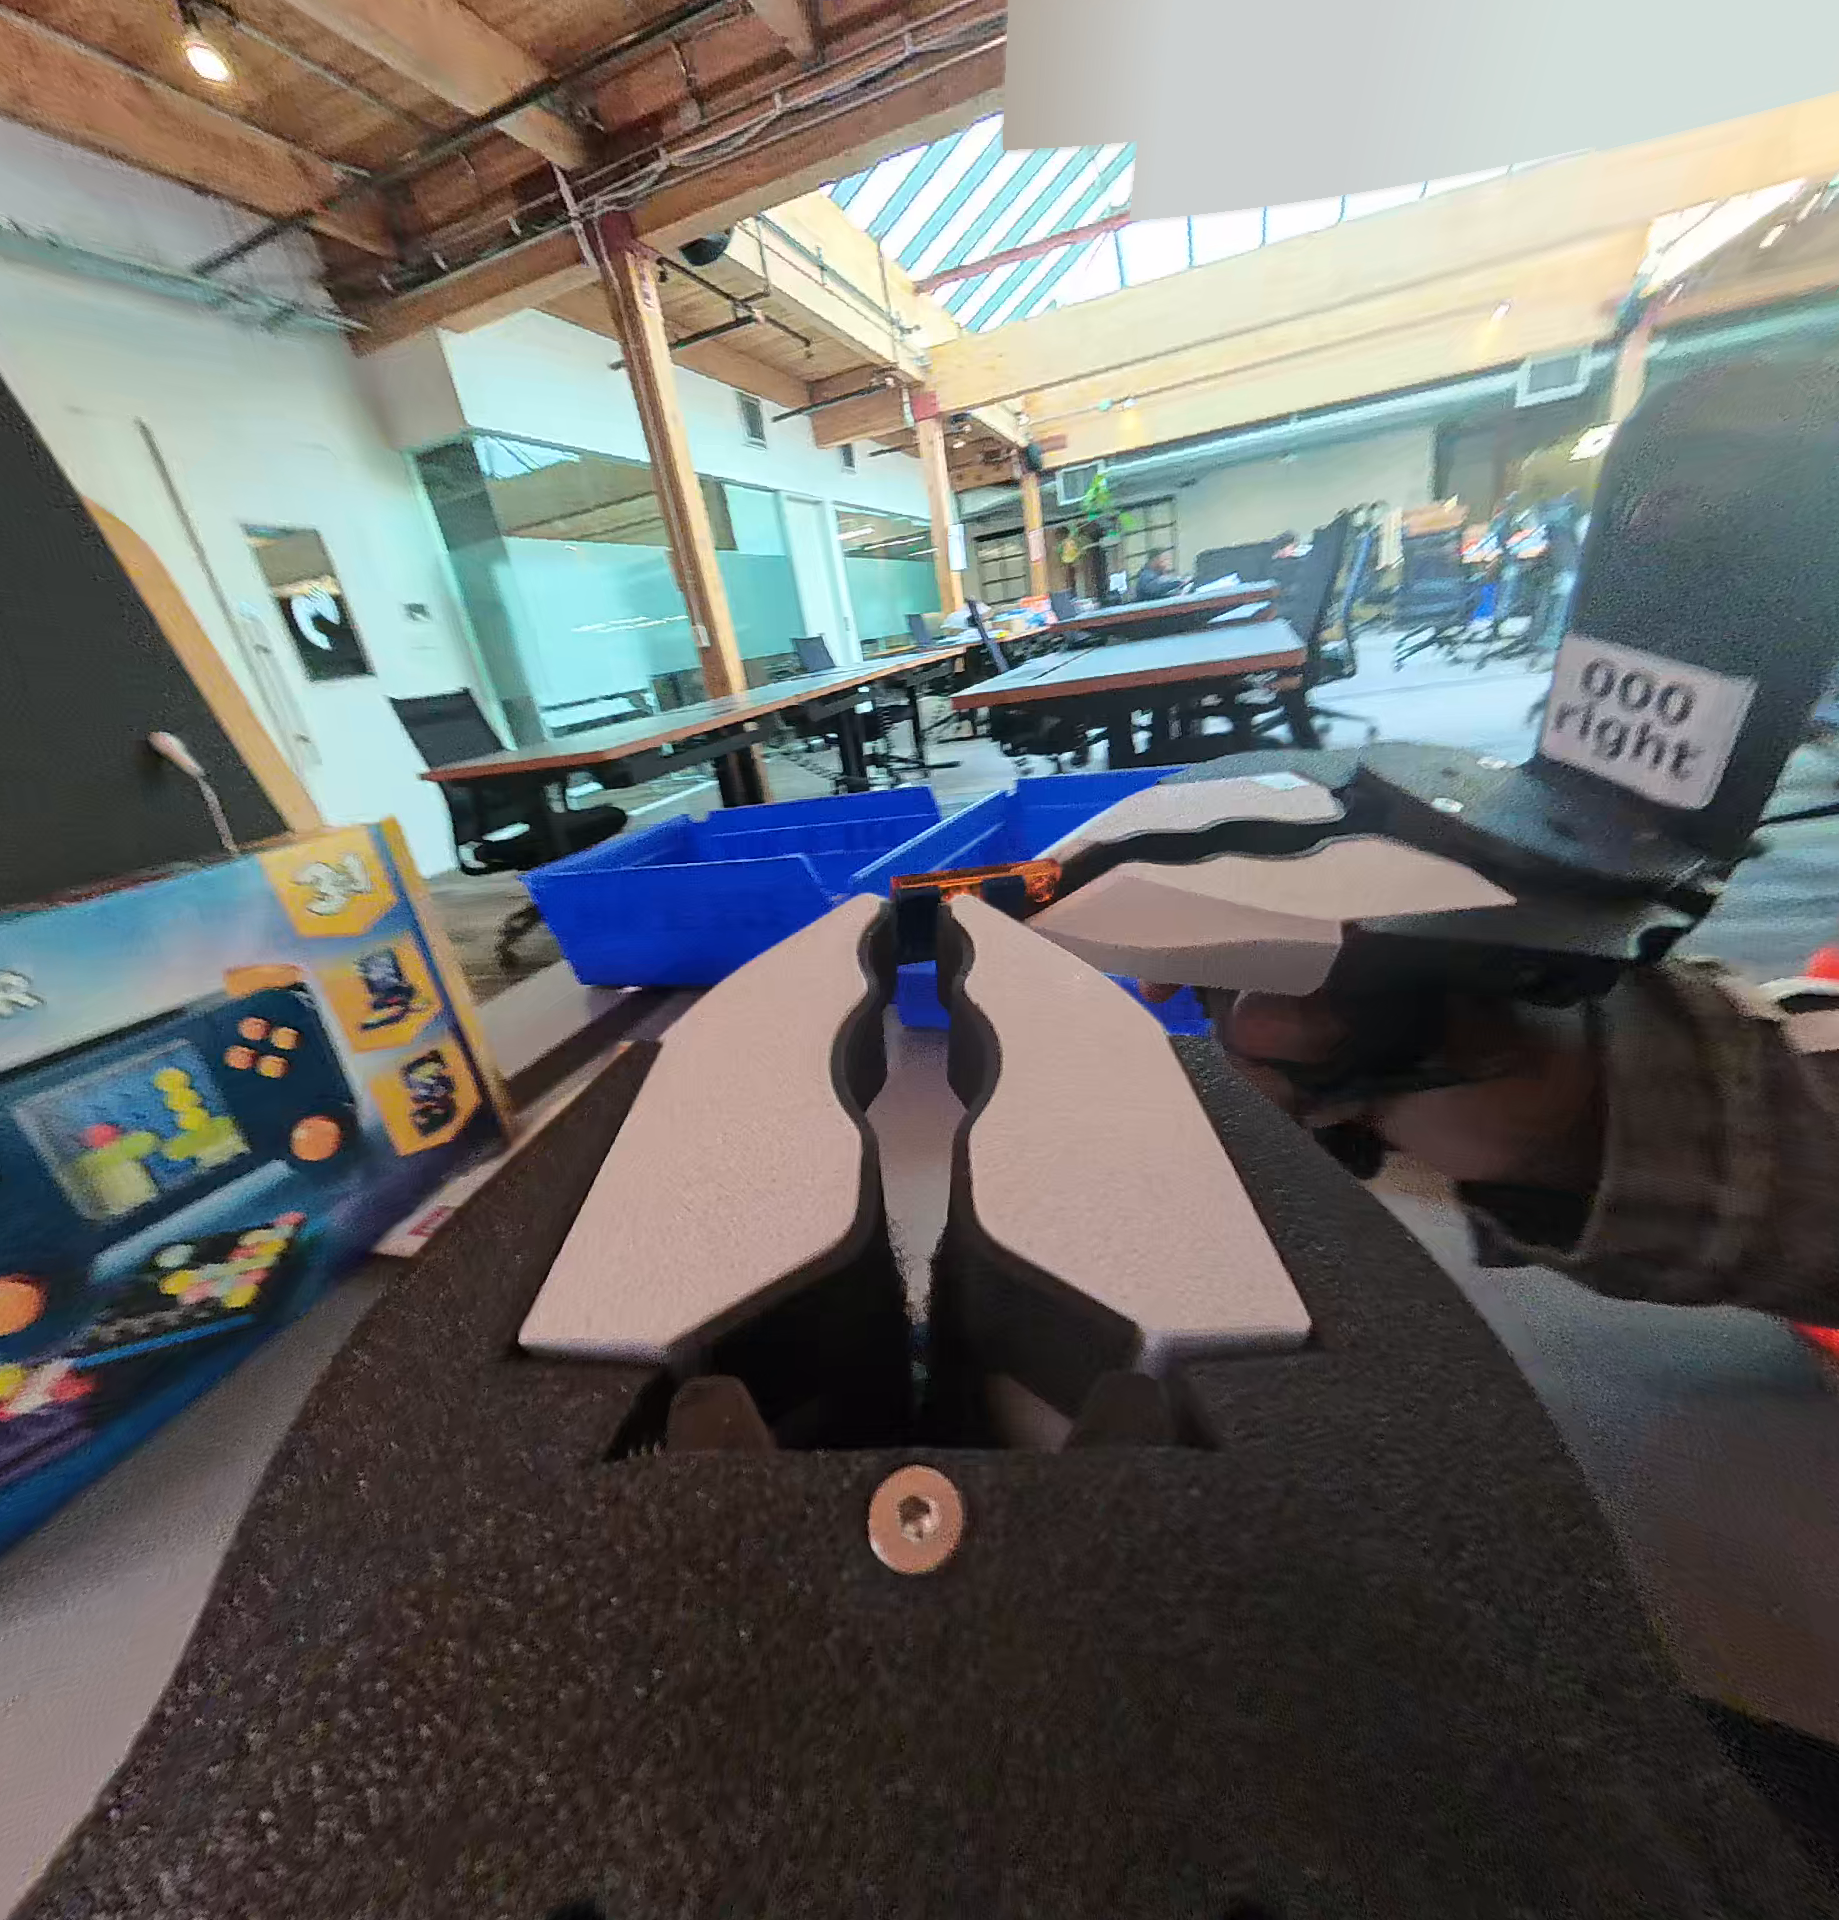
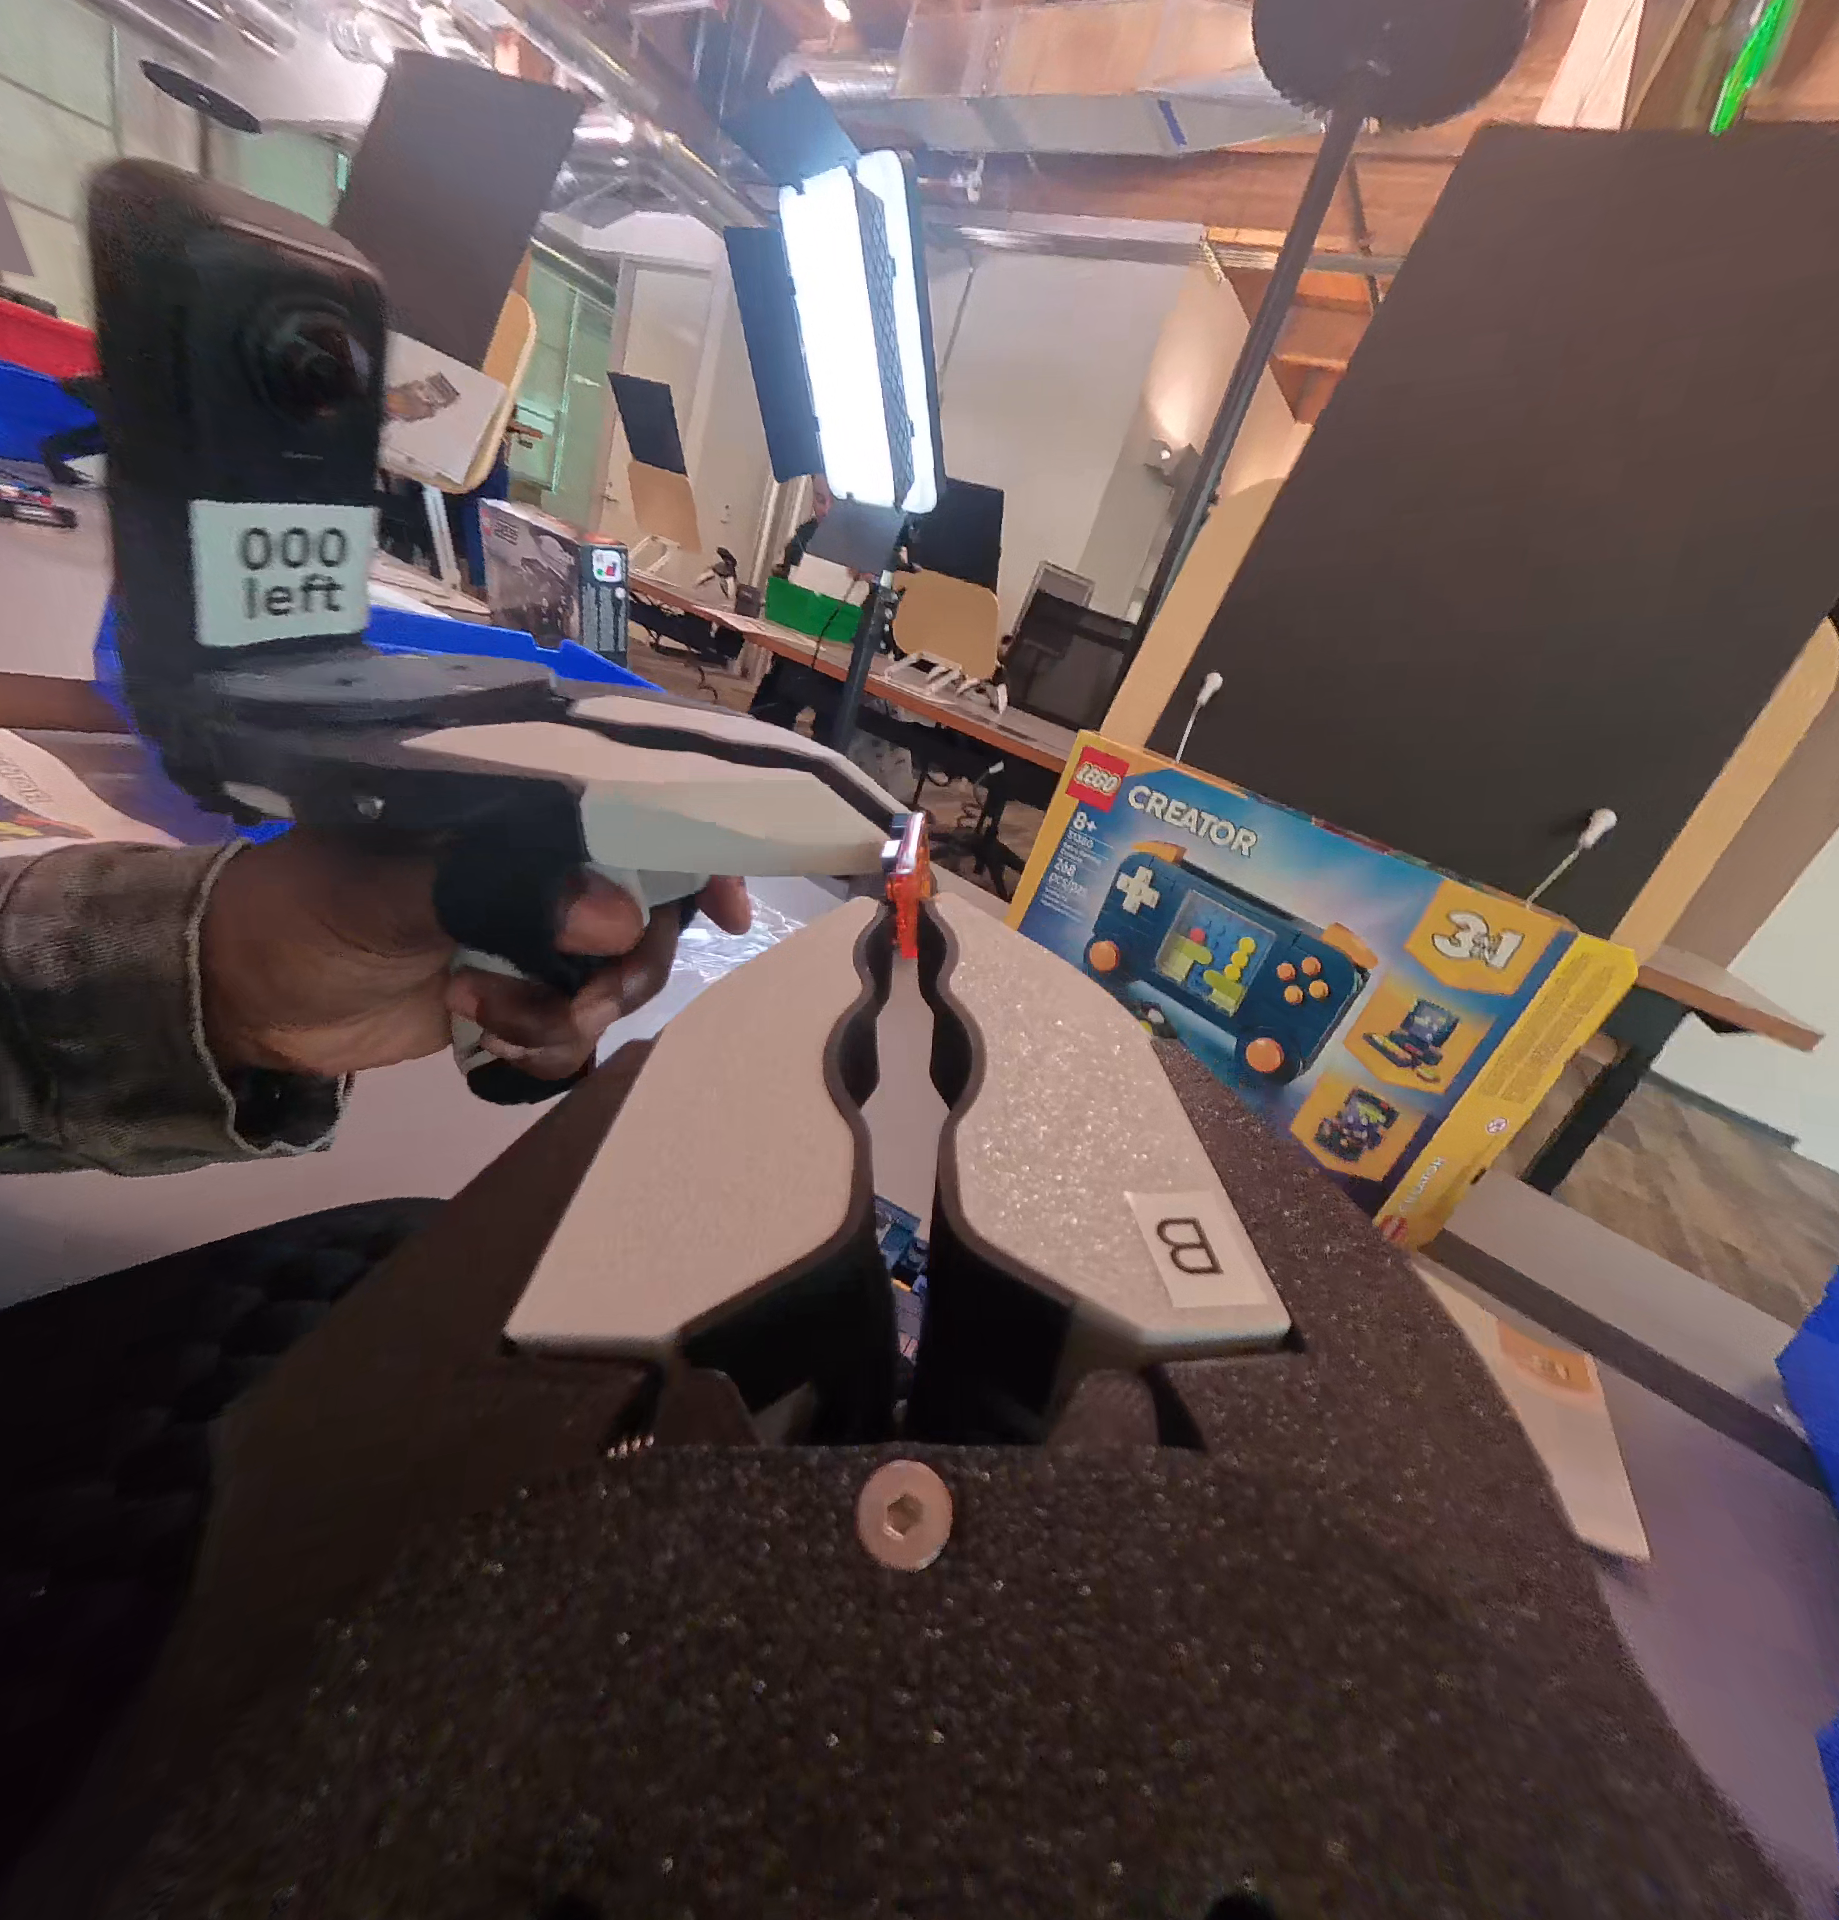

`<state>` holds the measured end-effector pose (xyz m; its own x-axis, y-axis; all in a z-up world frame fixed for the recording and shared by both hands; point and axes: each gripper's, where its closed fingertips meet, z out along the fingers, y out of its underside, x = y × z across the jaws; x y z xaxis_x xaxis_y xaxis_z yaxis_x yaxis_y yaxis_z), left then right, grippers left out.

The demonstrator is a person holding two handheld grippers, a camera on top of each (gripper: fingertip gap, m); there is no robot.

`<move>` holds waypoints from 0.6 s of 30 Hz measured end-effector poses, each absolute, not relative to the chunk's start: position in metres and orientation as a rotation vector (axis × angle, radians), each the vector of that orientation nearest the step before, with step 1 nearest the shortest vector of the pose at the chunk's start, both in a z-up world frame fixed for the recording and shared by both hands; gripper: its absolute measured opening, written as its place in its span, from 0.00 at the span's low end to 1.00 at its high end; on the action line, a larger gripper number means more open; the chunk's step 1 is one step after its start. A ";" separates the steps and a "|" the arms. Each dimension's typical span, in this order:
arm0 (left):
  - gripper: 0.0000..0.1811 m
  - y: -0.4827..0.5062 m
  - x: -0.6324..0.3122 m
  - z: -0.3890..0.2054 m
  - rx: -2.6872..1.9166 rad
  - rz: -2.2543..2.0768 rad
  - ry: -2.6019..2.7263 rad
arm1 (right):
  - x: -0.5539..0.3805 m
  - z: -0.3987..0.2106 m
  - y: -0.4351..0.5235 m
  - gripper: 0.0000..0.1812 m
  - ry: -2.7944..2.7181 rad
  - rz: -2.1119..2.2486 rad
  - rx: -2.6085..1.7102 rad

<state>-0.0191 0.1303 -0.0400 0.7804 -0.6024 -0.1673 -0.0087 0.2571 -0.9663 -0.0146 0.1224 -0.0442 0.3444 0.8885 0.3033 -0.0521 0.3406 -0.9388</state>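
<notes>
left claw [image 1: 917, 925] pinches a dark blue brick [image 1: 916, 928] — right claw [image 2: 907, 914] clamps an orange piece [image 2: 907, 902], tips touching.

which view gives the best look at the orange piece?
Right wrist view. There the translucent orange piece stands out against the table, pinched at the tips of the right gripper, with the left gripper meeting its top. In the left wrist view the orange piece is a blurred strip behind a dark blue piece.

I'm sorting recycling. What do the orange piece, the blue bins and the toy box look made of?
Orange piece: see-through glossy plastic, light passes through. Blue bins: likely moulded plastic, smooth even colour. Toy box: printed cardboard with folded edges.
</notes>
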 end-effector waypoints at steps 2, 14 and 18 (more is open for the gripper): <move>0.03 0.131 -0.020 -0.041 -1.265 -0.345 0.588 | -0.015 -0.046 0.124 0.03 -0.991 0.781 -1.064; 0.00 0.134 0.004 -0.070 -1.410 -0.183 0.754 | 0.012 -0.049 0.171 0.02 -0.812 0.643 -1.221; 0.00 0.144 -0.025 -0.066 -1.451 -0.304 0.615 | 0.015 -0.054 0.169 0.02 -0.832 0.817 -1.267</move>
